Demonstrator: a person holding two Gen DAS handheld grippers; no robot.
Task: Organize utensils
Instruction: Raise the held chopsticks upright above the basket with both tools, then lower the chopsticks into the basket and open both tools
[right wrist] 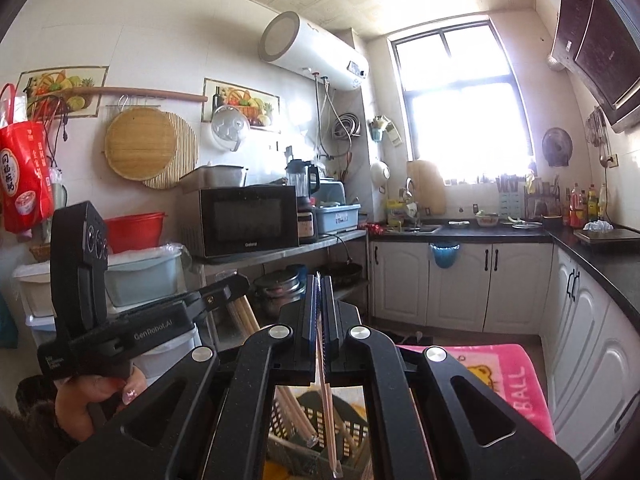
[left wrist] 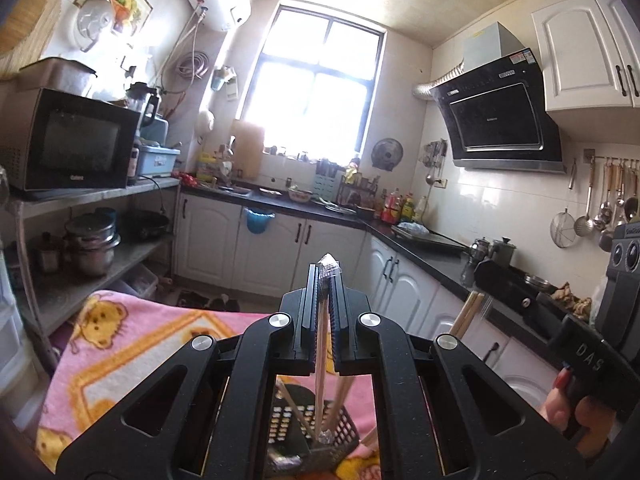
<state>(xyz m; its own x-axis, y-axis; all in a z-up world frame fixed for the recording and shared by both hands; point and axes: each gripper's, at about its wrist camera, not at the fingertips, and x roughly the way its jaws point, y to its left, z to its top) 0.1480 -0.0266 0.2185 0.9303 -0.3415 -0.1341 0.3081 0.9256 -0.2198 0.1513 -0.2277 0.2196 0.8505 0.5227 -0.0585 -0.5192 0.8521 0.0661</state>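
My left gripper (left wrist: pixel 325 276) is shut on a pair of wooden chopsticks (left wrist: pixel 320 364) that stand upright between its jaws. A clear wrapper end (left wrist: pixel 329 261) pokes out above the fingertips. Their lower ends hang over a black slotted basket (left wrist: pixel 340 432) on a pink blanket (left wrist: pixel 120 340). My right gripper (right wrist: pixel 320 282) is shut on a pale chopstick (right wrist: pixel 327 404), which hangs down over the same basket (right wrist: pixel 356 428). More chopsticks (right wrist: pixel 298 416) lean inside the basket. The left gripper (right wrist: pixel 236 286) also shows at the left of the right wrist view, with sticks (right wrist: pixel 245 316) below it.
A black countertop (left wrist: pixel 420 240) runs along the right and back walls with bottles and a stove. Shelves on the left carry a microwave (right wrist: pixel 244 220) and pots (left wrist: pixel 90 244). Hanging ladles (left wrist: pixel 600 208) line the right wall. A hand (right wrist: pixel 92 396) grips the left tool's handle.
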